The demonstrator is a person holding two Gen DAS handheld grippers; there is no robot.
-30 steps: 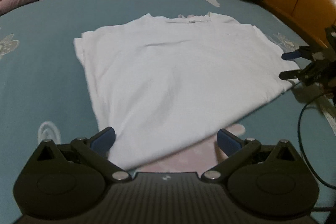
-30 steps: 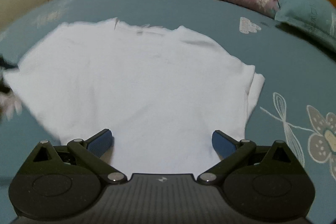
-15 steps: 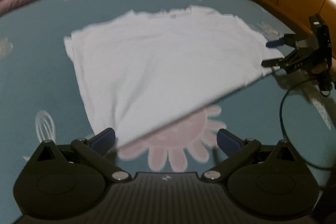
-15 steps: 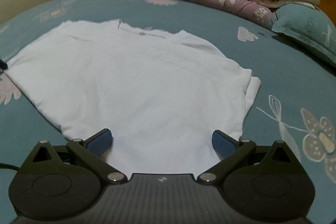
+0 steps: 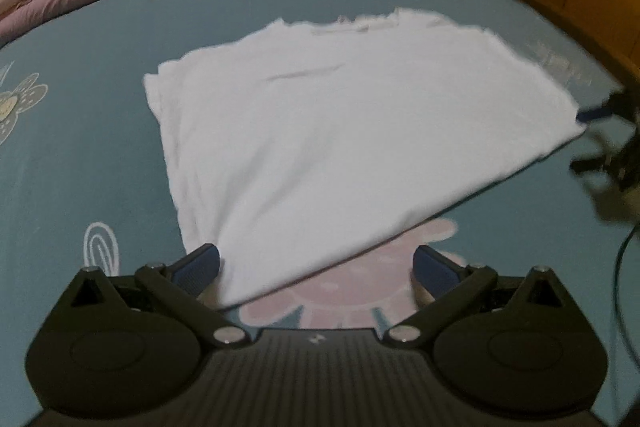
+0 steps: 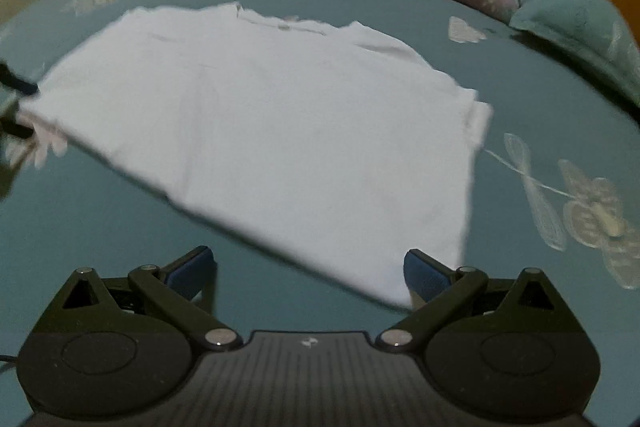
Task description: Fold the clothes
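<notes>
Teal floral bedsheet point(image 5: 80, 155) — white shirt point(image 5: 340, 131) spread flat.

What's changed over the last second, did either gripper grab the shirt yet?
No grab yet. Both grippers pulled back from the white T-shirt: a second ago its hem filled the gap between each pair of fingers; now the left gripper sits at its near-left corner and the right gripper at its near-right corner, over the teal bedsheet. Both stayed open; the shirt stayed flat.

Dim, warm indoor light; fisheye bending at edges; motion blur softens both views.
</notes>
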